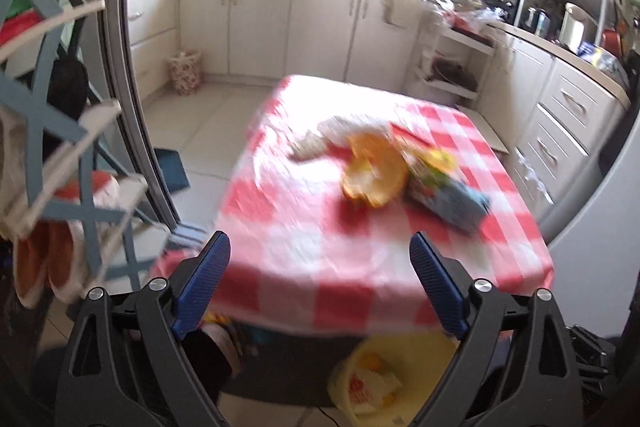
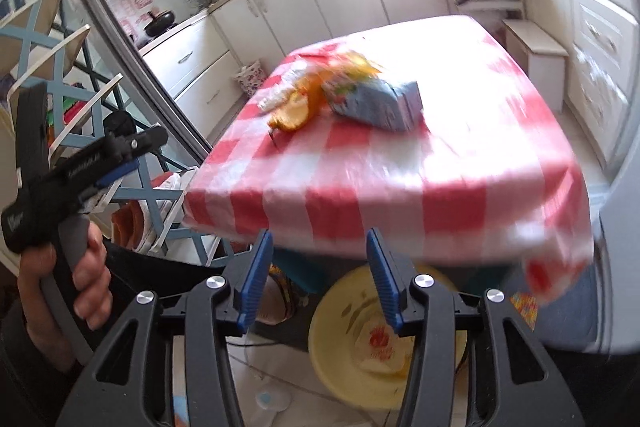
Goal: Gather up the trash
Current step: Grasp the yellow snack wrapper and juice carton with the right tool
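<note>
Left wrist: left gripper is hovering with ribbed blue jaws spread wide, empty, short of the bench in glossy red-white check cloth. Blurred trash mid-bench: blue carton, long axis running back-left to front-right, touching the curled orange peel.

Right wrist: right gripper is showing jaws apart, empty. Carton is lying boxy, beside the peel. Yellow plastic bucket is sitting on the floor below.

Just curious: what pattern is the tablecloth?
Red-and-white checks on the tablecloth; it shows best in the left wrist view.
</note>
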### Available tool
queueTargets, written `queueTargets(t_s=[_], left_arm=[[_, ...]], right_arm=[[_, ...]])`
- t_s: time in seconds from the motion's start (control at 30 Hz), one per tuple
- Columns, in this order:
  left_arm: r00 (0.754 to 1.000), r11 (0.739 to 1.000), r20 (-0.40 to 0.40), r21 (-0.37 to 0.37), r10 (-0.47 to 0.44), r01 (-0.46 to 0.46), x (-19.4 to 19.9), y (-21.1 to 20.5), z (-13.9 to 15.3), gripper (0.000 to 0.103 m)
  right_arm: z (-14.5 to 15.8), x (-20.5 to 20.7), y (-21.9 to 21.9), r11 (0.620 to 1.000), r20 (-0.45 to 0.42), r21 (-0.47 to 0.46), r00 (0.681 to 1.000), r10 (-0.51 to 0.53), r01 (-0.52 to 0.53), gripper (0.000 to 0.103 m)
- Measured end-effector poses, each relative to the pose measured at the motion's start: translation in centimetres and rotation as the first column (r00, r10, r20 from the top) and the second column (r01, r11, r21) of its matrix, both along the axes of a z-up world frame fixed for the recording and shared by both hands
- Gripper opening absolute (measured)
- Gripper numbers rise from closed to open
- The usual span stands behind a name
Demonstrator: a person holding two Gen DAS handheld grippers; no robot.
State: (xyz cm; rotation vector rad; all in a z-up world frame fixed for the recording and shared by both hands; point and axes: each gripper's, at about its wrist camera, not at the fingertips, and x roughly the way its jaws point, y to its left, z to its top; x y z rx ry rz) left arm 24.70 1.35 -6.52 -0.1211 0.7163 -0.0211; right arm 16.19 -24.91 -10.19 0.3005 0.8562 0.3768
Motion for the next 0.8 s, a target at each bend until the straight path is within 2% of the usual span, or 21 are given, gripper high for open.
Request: queueTargets(t_s=[0.13,0.2,0.3,0.37,0.57,0.67,0.7,0.8], left_arm=[[0.999,0.998,0.008,-0.012,0.054,-0.054,2.5,1.7,0.0,0.091],[0.996,0.996,-0.022,-0.036,0.081,-0.082,3.0,2.5,-1.1,0.091],[0.989,0.992,-0.109,-0.069,0.102,-0.11,4.2,3.3,-3.2,0.091],[0.987,0.99,-0.121,-0.086,0.105,-0.116,4.6,3.7,-3.6,0.091],[0.988,0.994,-0.136,-0.063,0.075,-0.085,5.3,2.7,-4.5,0.091],[0.987,0.997,-0.156,-0.05,0.041,-0.05,6.3,1.6,-5.1,0.091],[0.987,0.999,-0.158,-0.039,0.03,-0.037,6.7,1.1,-5.2,0.091],[0.987,1.0,-0.163,-0.019,0.013,-0.016,7.7,-0.2,-5.6,0.091]], right_arm=[[1.8,4.3,1.1,0.994,0.061,-0.098,0.997,0.053,-0.046,0.048],[2.1,7.4,1.8,0.982,0.08,-0.174,0.993,0.081,-0.067,0.051],[1.4,12.0,3.0,0.959,0.074,-0.268,0.99,0.119,-0.095,0.051],[0.6,14.8,3.5,0.943,0.068,-0.317,0.989,0.13,-0.103,0.051],[-2.4,21.2,3.4,0.941,0.003,-0.325,0.995,0.099,-0.092,0.05],[-2.8,22.6,3.3,0.951,-0.024,-0.287,0.994,0.109,-0.112,0.038],[-2.6,22.7,3.4,0.952,-0.026,-0.28,0.992,0.121,-0.124,0.025],[-2.1,22.8,3.5,0.954,-0.017,-0.262,0.99,0.143,-0.143,0.007]])
